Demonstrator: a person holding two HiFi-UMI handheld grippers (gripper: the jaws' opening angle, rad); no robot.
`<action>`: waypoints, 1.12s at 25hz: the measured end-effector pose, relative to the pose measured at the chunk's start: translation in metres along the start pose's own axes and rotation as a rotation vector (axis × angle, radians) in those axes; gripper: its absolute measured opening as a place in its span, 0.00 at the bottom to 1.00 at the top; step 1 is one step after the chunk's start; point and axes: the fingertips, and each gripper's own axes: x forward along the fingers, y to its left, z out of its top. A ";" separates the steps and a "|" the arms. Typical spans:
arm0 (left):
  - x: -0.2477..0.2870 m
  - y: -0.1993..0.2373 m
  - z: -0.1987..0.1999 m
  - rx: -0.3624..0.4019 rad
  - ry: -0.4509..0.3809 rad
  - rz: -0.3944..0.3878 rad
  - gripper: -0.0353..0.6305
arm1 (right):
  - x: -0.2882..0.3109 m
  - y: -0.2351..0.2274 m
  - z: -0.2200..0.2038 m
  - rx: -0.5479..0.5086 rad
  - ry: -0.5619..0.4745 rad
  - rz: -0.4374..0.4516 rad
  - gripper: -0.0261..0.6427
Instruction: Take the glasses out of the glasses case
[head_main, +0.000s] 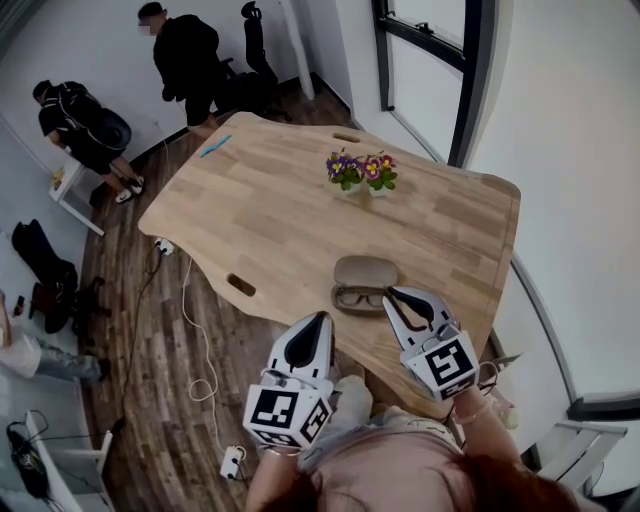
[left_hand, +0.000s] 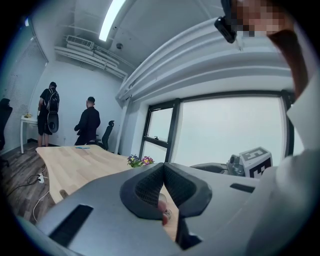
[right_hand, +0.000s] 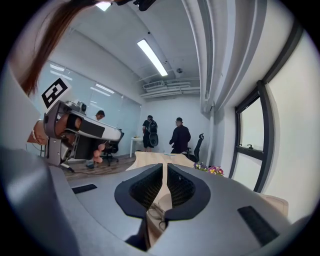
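1. No legible txt, nos., brands or signs anywhere in head view or either gripper view.
2. Only print-like marks: black/white square marker patterns on near cube (head_main: 288, 412) of left gripper (head_main: 322, 320) and on cube (head_main: 445, 362) of right gripper (head_main: 392, 293). Coded blocks, no letters or digits.
3. Same patterns seen again at right of left gripper view and at left of right gripper view. Still nothing to read.
4. Glasses case (head_main: 365, 270) and glasses (head_main: 358, 297) near table's near edge: too small to tell any logo or lettering.
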 end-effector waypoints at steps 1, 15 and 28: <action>0.002 0.004 0.000 0.002 0.002 -0.002 0.06 | 0.005 0.000 -0.003 -0.005 0.010 0.004 0.04; 0.040 0.044 -0.007 0.003 0.040 -0.071 0.06 | 0.062 0.008 -0.055 -0.069 0.177 0.083 0.06; 0.066 0.062 -0.017 -0.004 0.075 -0.117 0.06 | 0.090 0.009 -0.113 -0.133 0.345 0.151 0.10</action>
